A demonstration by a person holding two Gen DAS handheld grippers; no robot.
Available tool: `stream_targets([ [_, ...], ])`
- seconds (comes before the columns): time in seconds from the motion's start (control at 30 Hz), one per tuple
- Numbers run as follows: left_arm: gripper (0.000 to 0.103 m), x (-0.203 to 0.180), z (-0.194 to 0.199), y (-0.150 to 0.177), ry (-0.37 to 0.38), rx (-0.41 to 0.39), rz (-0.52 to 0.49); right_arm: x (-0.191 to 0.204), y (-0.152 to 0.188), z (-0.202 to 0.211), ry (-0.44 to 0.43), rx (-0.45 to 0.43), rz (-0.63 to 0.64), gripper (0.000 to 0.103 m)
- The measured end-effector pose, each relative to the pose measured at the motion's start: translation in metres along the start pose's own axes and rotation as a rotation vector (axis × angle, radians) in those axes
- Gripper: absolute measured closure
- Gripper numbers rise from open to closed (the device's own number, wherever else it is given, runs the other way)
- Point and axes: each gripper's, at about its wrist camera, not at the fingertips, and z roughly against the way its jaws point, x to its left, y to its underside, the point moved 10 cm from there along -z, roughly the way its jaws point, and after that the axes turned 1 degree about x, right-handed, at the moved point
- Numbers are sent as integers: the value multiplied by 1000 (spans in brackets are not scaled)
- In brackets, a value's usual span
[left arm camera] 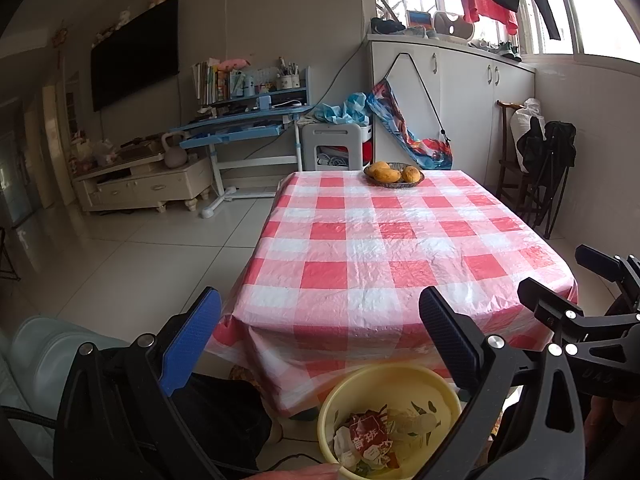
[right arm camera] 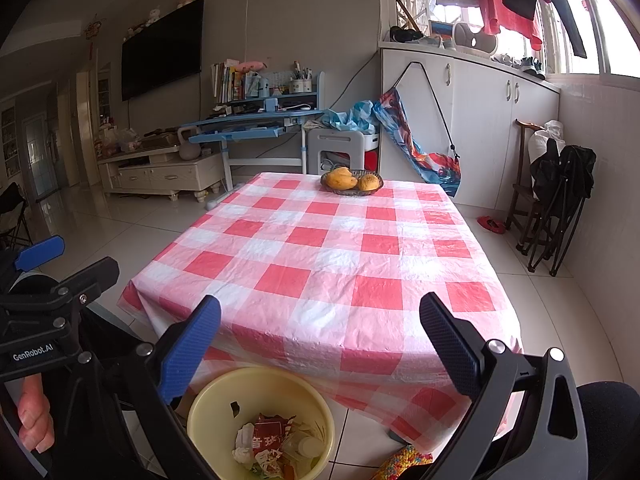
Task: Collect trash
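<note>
Over on the left, the left gripper (left arm camera: pixel 320 344) is hovering at the near edge of the table (left arm camera: pixel 400 240), its 2 fingers spread wide apart and holding nothing; a hand (right arm camera: pixel 34 420) is gripping its handle. Just below it on the floor, the yellow bin (left arm camera: pixel 332 408) is sitting near the table's near edge, partly under the overhang of the red-and-white checked tablecloth (right arm camera: pixel 320 260). The trash (right arm camera: pixel 272 440) is lying inside that bin: a red wrapper (left arm camera: pixel 368 436) with white lettering, crumpled white paper and clear plastic scraps. Moving right, the right gripper (right arm camera: pixel 320 344) is hanging above the same near edge, its 2 fingers likewise gaping wide with nothing between them. At the far end of the table, a shallow basket (right arm camera: pixel 352 190) is holding yellow-orange fruit (right arm camera: pixel 340 180). On the far right, folded black chairs (right arm camera: pixel 560 208) are leaning by the wall, near a small red object (right arm camera: pixel 493 224) on the tiles.
</note>
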Motion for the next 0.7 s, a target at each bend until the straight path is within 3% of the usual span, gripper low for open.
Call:
stream_targets([
  [0.7, 7, -1, 2, -5, 2, -2, 6, 1, -4, -1, -7, -1, -10, 8],
])
